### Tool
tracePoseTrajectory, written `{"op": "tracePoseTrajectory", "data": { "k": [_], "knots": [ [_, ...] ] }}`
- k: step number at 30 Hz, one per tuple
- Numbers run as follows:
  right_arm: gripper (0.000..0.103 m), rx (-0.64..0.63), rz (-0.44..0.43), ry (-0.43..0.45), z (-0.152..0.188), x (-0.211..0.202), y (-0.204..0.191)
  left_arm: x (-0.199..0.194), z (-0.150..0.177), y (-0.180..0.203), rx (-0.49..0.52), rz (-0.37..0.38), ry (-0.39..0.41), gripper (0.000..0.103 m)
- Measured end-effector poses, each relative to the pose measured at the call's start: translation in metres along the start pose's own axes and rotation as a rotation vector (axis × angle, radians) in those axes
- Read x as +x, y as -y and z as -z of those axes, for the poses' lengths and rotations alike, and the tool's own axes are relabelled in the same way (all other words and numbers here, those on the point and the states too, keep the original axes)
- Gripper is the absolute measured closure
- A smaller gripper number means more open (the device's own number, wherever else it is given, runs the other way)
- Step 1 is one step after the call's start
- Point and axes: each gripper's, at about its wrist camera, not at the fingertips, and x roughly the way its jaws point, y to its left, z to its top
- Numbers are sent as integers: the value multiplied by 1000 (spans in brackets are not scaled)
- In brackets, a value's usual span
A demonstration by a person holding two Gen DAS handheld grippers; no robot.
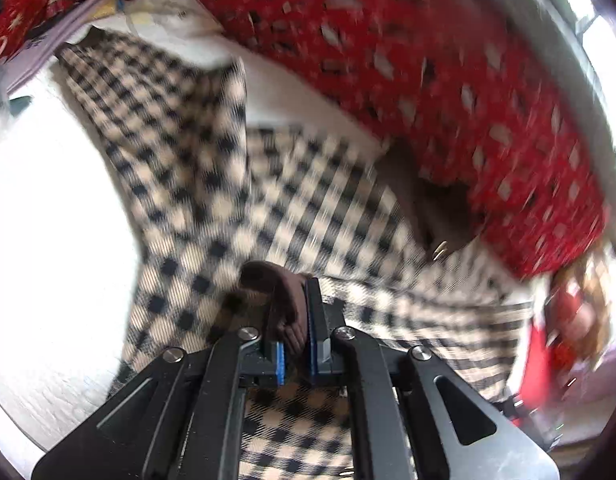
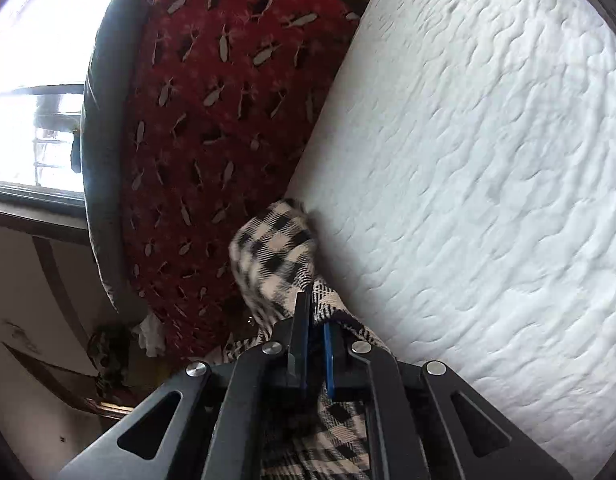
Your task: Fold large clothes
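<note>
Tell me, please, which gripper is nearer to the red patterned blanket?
Right, though it is close. The right gripper, shut on the checked garment, sits right beside the red patterned blanket. The left gripper grips the same garment with checked cloth lying between it and the blanket.

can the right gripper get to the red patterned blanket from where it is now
Probably not yet. The right gripper is shut on the checked garment, whose bunched fabric sits between it and the red patterned blanket. It would likely need to let go first.
</note>
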Motion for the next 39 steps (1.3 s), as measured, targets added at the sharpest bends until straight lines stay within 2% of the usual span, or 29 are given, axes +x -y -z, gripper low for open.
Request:
{"op": "tracePoseTrajectory", "data": {
  "k": [1, 2, 3, 5, 7, 9, 11, 12, 13, 15, 18, 19, 20, 21, 22, 23, 25, 26, 28, 29, 30, 31, 32, 33, 34, 35, 36, 37, 39],
  "knots": [
    [99, 17, 21, -24, -1, 1, 9, 10, 6, 2, 27, -41, -14, 97],
    [99, 25, 71, -87, -1, 10, 23, 26, 14, 4, 61, -91, -45, 97],
    [98, 32, 112, -143, -1, 19, 32, 38, 20, 2, 76, -112, -80, 97],
    [96, 82, 80, -190, 1, 18, 43, 33, 26, -4, 93, -86, -42, 97],
    [81, 46, 86, -193, -2, 3, 31, 24, 25, -7, 119, -46, -42, 96],
    [77, -38, 10, -124, -9, -17, 7, 16, 22, -11, 122, 4, -31, 93],
    [56, -132, -32, -13, -24, -28, -18, 18, 18, -11, 122, 16, -37, 84],
    [33, -179, -35, 10, -35, -19, -32, 20, 16, -11, 114, 21, -45, 77],
    [30, -205, -20, 3, -44, -7, -39, 24, 14, -13, 100, 27, -61, 72],
    [32, -201, 50, -43, -63, 32, -42, 34, 15, -14, 75, 47, -99, 71],
    [33, -193, 144, -97, -73, 84, -37, 41, 13, -19, 60, 64, -104, 71],
    [39, -190, 144, -128, -71, 96, -35, 41, 13, -20, 57, 68, -101, 71],
    [47, -188, 119, -179, -68, 112, -37, 41, 11, -20, 57, 70, -93, 71],
    [75, -209, 76, -229, -63, 124, -43, 40, 8, -19, 67, 60, -79, 71],
    [101, -263, 69, -258, -58, 131, -54, 35, 9, -20, 75, 57, -65, 72],
    [100, -333, 83, -244, -55, 133, -68, 33, 7, -19, 82, 55, -47, 72],
    [100, -456, 59, -108, -52, 117, -94, 29, 3, -15, 100, 29, 3, 72],
    [101, -472, 45, -43, -55, 110, -101, 30, 1, -12, 124, -13, 34, 72],
    [102, -446, 102, 0, -62, 114, -96, 38, 1, -13, 153, -76, 41, 72],
    [101, -436, 196, -33, -66, 128, -84, 43, 1, -15, 157, -92, 27, 72],
    [99, -422, 301, -107, -68, 148, -70, 47, 1, -18, 157, -93, 6, 72],
    [101, -398, 371, -179, -69, 162, -56, 44, 0, -19, 157, -77, 4, 72],
    [102, -375, 315, -143, -72, 156, -53, 34, -1, -23, 156, -52, 11, 72],
    [91, -366, 304, -105, -73, 146, -57, 26, -3, -27, 146, -32, 27, 72],
    [86, -374, 314, -52, -73, 135, -66, 11, -5, -32, 123, 10, 59, 72],
    [85, -399, 273, -14, -70, 124, -75, -1, -7, -36, 107, 48, 81, 72],
    [79, -434, 208, 15, -64, 114, -85, -10, -8, -37, 96, 80, 98, 72],
    [68, -463, 165, 36, -56, 106, -92, -17, -8, -34, 92, 116, 109, 71],
    [56, -515, 124, 14, -39, 110, -103, -13, -4, -24, 107, 151, 85, 67]
  ]
}}
